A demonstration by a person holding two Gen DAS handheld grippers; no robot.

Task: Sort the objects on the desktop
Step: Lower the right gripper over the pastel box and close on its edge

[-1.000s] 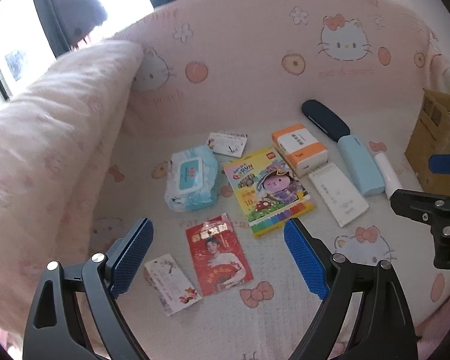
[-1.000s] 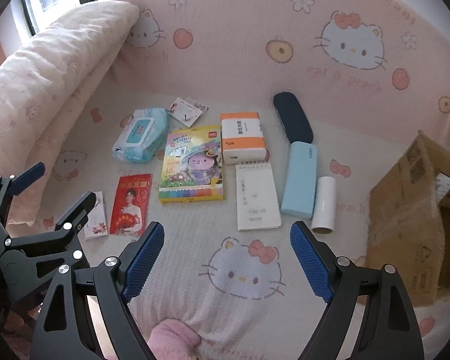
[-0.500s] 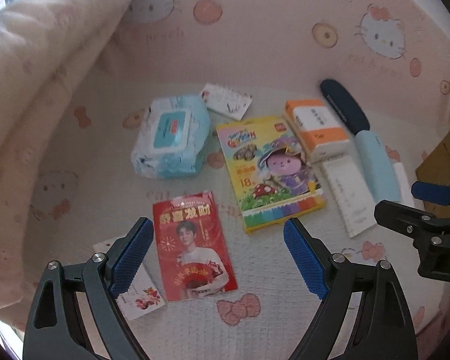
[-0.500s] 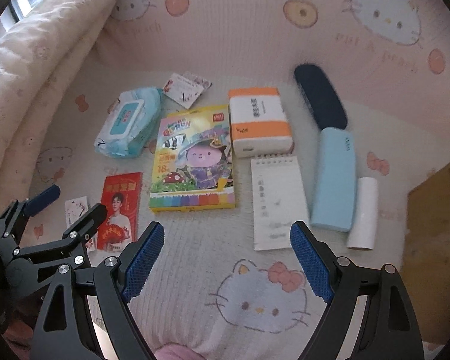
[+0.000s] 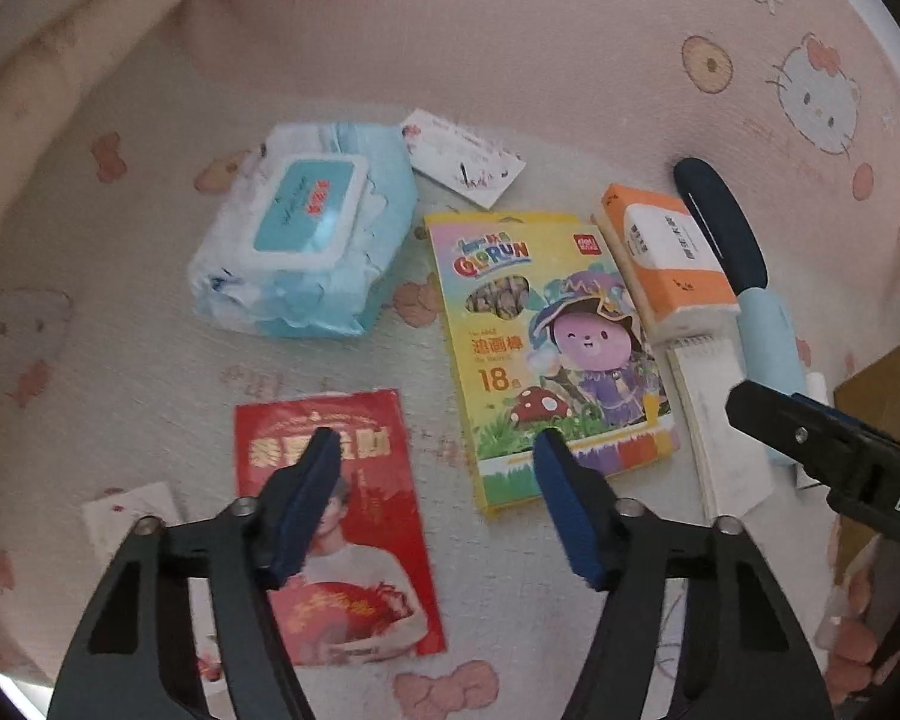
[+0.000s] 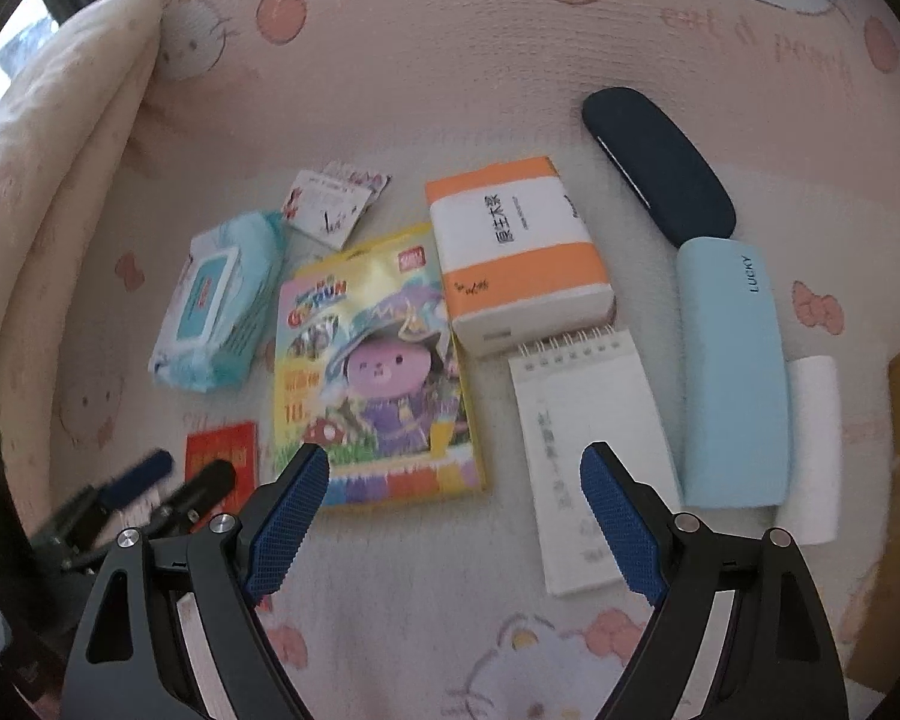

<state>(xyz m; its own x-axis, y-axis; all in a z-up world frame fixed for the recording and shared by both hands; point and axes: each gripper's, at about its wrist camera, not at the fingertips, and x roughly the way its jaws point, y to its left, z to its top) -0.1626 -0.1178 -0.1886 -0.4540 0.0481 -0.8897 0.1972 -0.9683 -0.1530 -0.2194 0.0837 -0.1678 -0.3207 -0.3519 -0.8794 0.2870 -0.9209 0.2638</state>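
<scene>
- Below the left tool [image 5: 432, 450] lies the red envelope [image 5: 336, 516], flat on the pink cat-print bed sheet [image 5: 150, 360]; one blue pad [image 5: 306, 498] overlaps the envelope's top part in the left wrist view, the other hangs over bare sheet near the crayon box's lower corner.
- Its jaws have just been closing, yet they stand apart and nothing is pressed between them; whether the pad touches the envelope I cannot tell.
- Just left of the envelope sits a small white card [image 5: 129, 510], partly hidden by the tool's frame.
- Above the envelope, well apart, lies the blue wet-wipes pack [image 5: 306, 234], with another printed card [image 5: 462, 162] beside its upper right corner.
- Right of the envelope lies the yellow crayon box [image 5: 540, 348], then the orange-and-white tissue pack [image 5: 666, 258].
- Over the sheet between the crayon box and the spiral notepad [image 6: 582, 444] hangs the right tool [image 6: 456, 468]; its jaws have just narrowed a little but are wide apart and hold nothing.
- Beyond the notepad lie a light blue case [image 6: 732, 372], a white roll [image 6: 813, 444] touching its side, and a dark navy case [image 6: 660, 162] further back.
</scene>
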